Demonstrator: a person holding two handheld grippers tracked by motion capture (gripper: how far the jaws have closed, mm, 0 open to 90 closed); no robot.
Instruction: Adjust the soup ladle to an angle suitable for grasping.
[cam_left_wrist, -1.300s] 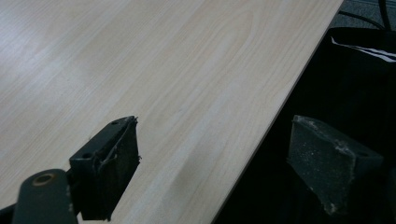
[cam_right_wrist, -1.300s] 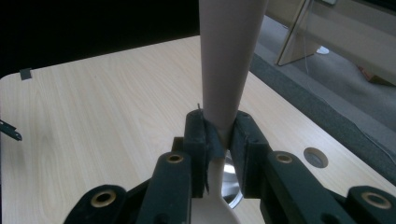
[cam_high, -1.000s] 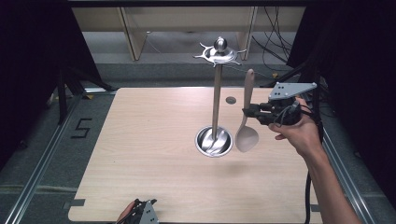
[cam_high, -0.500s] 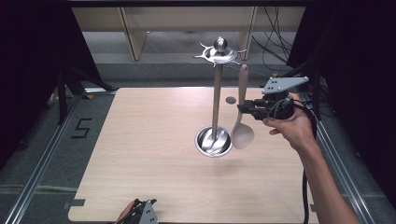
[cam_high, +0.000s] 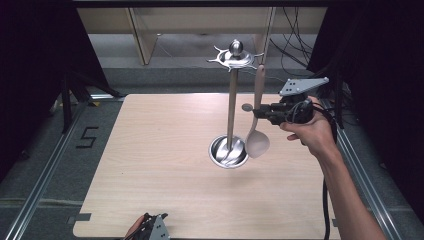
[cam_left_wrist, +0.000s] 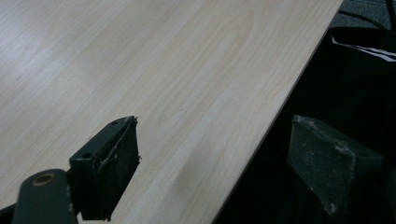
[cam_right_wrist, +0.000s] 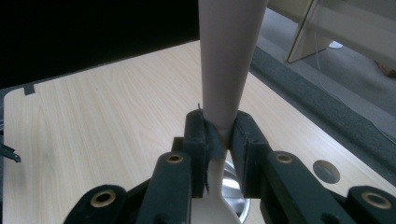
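A pale pink ladle (cam_high: 257, 117) hangs upright in the air beside a metal utensil stand (cam_high: 231, 100), its bowl low near the stand's round base (cam_high: 227, 151) and its handle top close under one of the stand's hooks (cam_high: 258, 56). My right gripper (cam_high: 260, 113) is shut on the ladle's thin neck; in the right gripper view the pads (cam_right_wrist: 203, 135) pinch the ladle (cam_right_wrist: 229, 60) from both sides. My left gripper (cam_high: 150, 227) rests at the table's near edge, its jaws wide apart in the left gripper view (cam_left_wrist: 210, 172) with nothing between them.
The light wooden table (cam_high: 150, 150) has a small round hole (cam_high: 246, 107) near its far right. Metal rails (cam_high: 45, 170) run along both sides. A wooden frame (cam_high: 140, 30) and cables (cam_high: 295, 45) lie beyond the far edge.
My right gripper has carried the ladle left and a little up, bringing it closer to the stand's post and hooks. The left gripper has stayed put.
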